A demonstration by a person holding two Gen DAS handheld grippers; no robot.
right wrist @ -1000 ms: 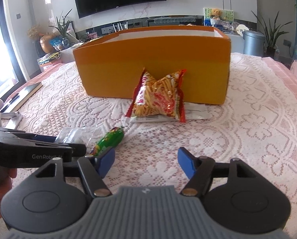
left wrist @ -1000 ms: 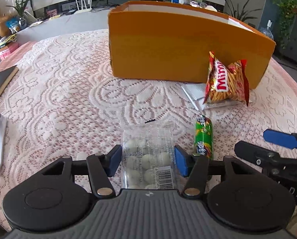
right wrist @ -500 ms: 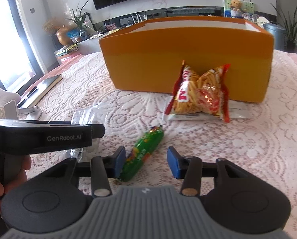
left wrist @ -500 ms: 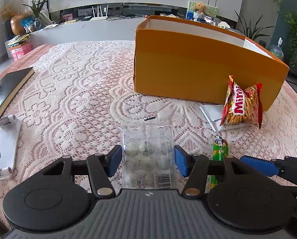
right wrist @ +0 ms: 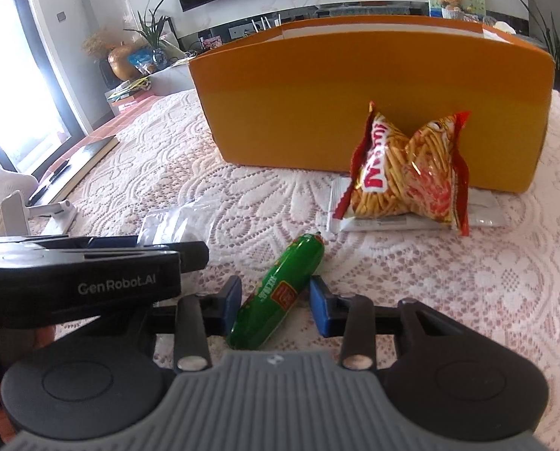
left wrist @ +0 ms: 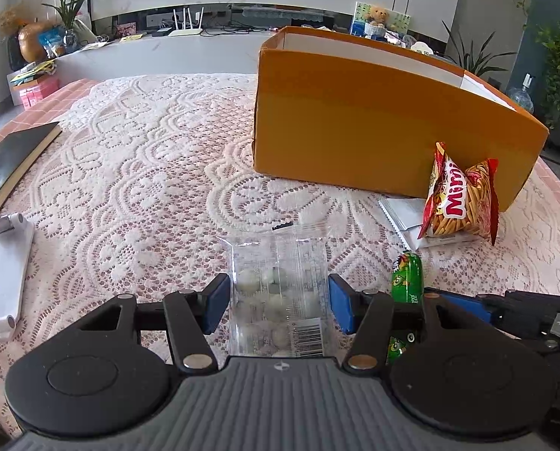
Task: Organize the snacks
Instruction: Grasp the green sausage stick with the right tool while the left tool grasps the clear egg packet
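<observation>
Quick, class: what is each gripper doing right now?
Left gripper: open, clear candy packet between its fingers.
Right gripper: closing around green sausage, not yet gripping.

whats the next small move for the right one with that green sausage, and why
Probably finish closing the right hand-held gripper on the green sausage. Its jaws have just been closing; the sausage lies between them on the lace cloth, the left pad about touching, a gap at the right. Once gripped, it can be lifted toward the orange box.

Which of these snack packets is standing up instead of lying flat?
The red bag of crunchy sticks, propped against the orange box. The green sausage and clear packet of white balls lie flat.
</observation>
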